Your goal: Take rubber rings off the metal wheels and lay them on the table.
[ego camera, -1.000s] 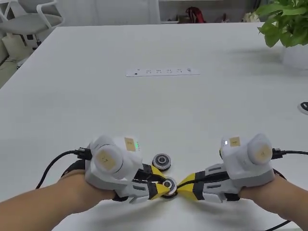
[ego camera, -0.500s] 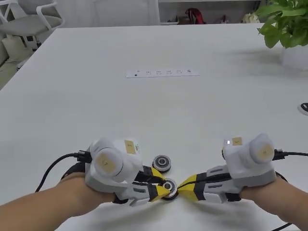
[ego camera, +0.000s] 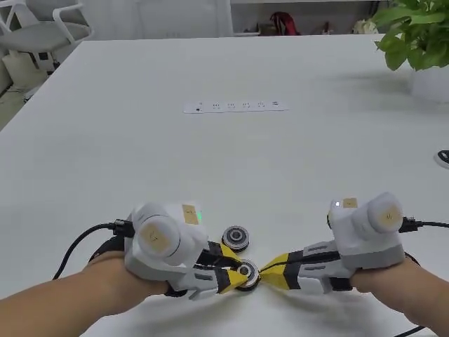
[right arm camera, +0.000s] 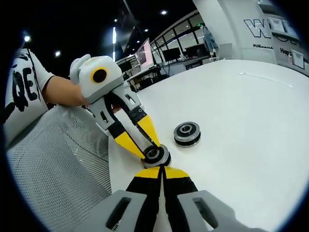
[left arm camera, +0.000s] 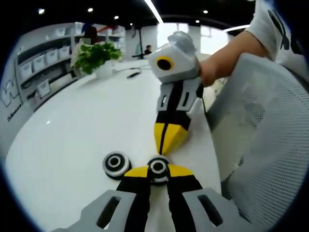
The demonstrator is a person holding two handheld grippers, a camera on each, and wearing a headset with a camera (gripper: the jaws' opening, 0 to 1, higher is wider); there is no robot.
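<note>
A metal wheel point(ego camera: 245, 271) with a black rubber ring sits near the table's front edge. My left gripper point(ego camera: 240, 273) is shut on this wheel point(left arm camera: 158, 166), one yellow tip on each side. My right gripper point(ego camera: 265, 270) comes in from the opposite side with its jaws shut, tips touching the wheel's rim point(right arm camera: 155, 155). I cannot tell whether the ring is pinched between them. A second wheel point(ego camera: 236, 237) with its ring on lies flat just behind, also seen in the left gripper view point(left arm camera: 116, 164) and the right gripper view point(right arm camera: 187, 133).
A white power strip point(ego camera: 236, 106) lies mid-table. A potted plant point(ego camera: 414, 35) stands at the far right, and a small dark object point(ego camera: 443, 156) sits at the right edge. The table's front edge is close under both grippers, with a mesh chair point(left arm camera: 260, 130) beyond it.
The right gripper's body has shifted slightly right and down. The left gripper and both wheels stay where they were.
</note>
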